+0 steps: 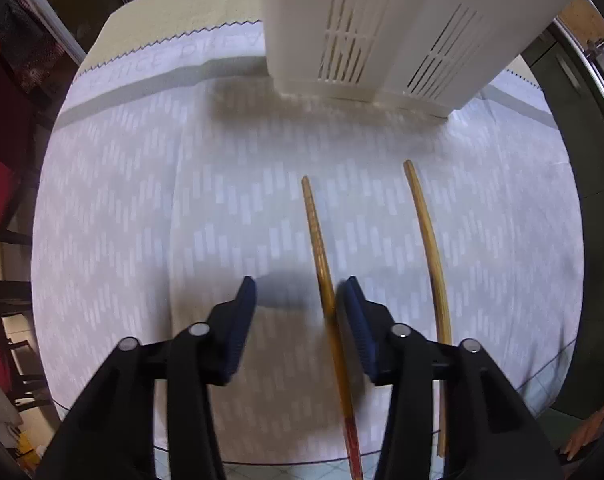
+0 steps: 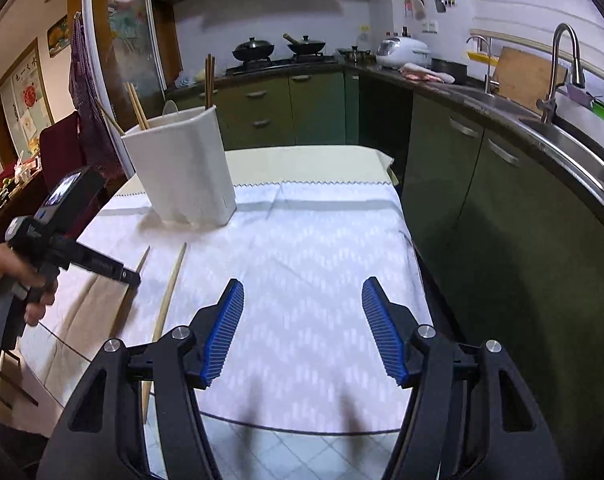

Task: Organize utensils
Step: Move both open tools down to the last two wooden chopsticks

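Note:
Two wooden chopsticks lie on the white patterned cloth (image 1: 142,208). In the left wrist view one chopstick (image 1: 315,232) runs between my left gripper's (image 1: 300,292) open fingers, close to the right pad (image 1: 355,320); the other chopstick (image 1: 427,236) lies to the right, outside them. A white slotted utensil holder (image 1: 341,20) stands ahead with a chopstick inside. In the right wrist view my right gripper (image 2: 302,292) is open and empty above the cloth; the holder (image 2: 186,168), with several chopsticks in it, stands at back left, and a chopstick (image 2: 170,292) lies left of the gripper.
The left gripper's body and the hand holding it (image 2: 34,256) show at the left of the right wrist view. The table edge (image 2: 302,428) is near the front. Kitchen cabinets (image 2: 481,200), a sink (image 2: 561,140) and a stove with pots (image 2: 278,52) surround the table.

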